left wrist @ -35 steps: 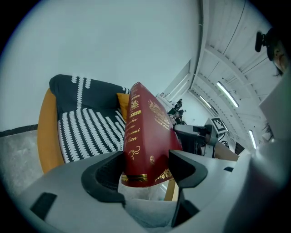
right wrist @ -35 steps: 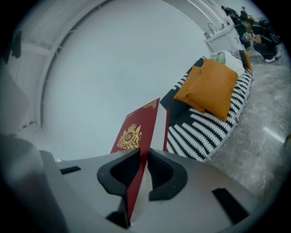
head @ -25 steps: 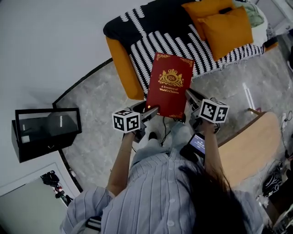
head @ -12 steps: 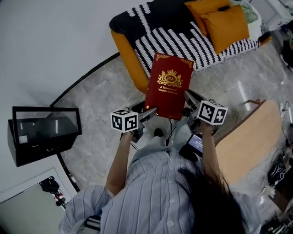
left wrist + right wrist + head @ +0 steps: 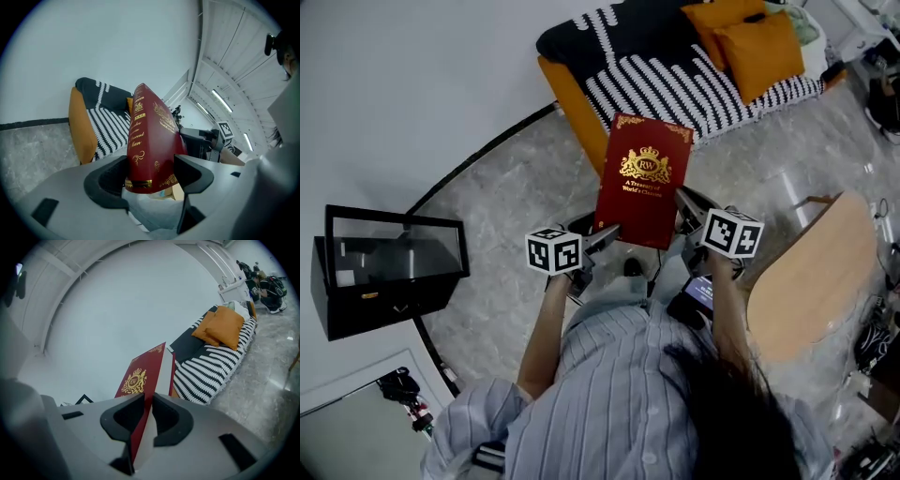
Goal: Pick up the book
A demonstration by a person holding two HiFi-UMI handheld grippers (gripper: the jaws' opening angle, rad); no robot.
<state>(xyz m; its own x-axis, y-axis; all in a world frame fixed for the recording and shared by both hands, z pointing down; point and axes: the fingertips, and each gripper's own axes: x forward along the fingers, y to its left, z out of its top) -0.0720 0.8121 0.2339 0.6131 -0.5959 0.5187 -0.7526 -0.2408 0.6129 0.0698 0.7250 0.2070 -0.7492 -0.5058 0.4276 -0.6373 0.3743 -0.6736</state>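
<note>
**Visitor:** Left gripper (image 5: 150, 176), item one: condition?

**Onlooker:** Jaws clamped across the full thickness of the book (image 5: 644, 180), at its lower corner by the spine. Item two, right gripper (image 5: 147, 420): jaws almost together, pinching something thin at the opposite lower edge. It is the front cover, perhaps with some pages; which, I cannot tell.

**Visitor:** Book, location?

**Onlooker:** In the air, cover upward and tilted, held between both grippers in front of the person, above the marble floor (image 5: 487, 216). No part of it rests on anything that I can see. Its far end points at the striped sofa (image 5: 675, 80), which bears two orange cushions (image 5: 755, 42). Also listed: black glass-sided case (image 5: 389, 267) by the wall to the left, round wooden table (image 5: 811, 281) to the right.

**Visitor:** Step in hand?

**Onlooker:** Pick-up looks complete, to my eye; this is the holding stage. Next move calls for both grippers travelling together at one tilt. The right one's hold is slim: should the hands drift apart, the cover could swing open or slip free.
</note>
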